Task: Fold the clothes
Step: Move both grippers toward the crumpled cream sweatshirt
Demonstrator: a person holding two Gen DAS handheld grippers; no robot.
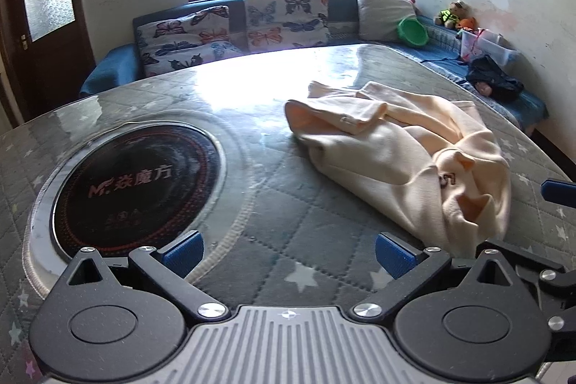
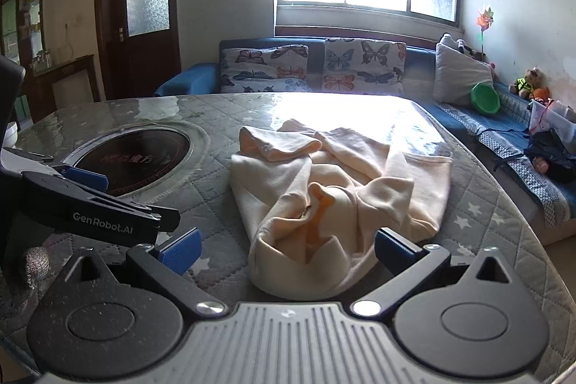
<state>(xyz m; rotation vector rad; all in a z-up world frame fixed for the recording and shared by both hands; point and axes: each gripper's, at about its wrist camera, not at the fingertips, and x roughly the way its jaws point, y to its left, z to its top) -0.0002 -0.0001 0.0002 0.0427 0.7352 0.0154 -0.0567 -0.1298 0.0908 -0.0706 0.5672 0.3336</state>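
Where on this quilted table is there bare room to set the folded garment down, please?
Free: the strip between the round black cooktop and the crumpled cream garment, and the far stretch of the grey quilted table toward the blue sofa. Crowded: the near right side, where the garment lies.

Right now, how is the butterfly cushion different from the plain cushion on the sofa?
The butterfly cushion is covered in coloured butterflies; the plain cushion is pale grey with no pattern. The butterfly cushion stands straight against the sofa back; the plain cushion leans in the corner, beside a green bowl. Both sit on the sofa.

Cream garment [image 2: 324, 189] lies crumpled on the table [image 2: 486, 229]
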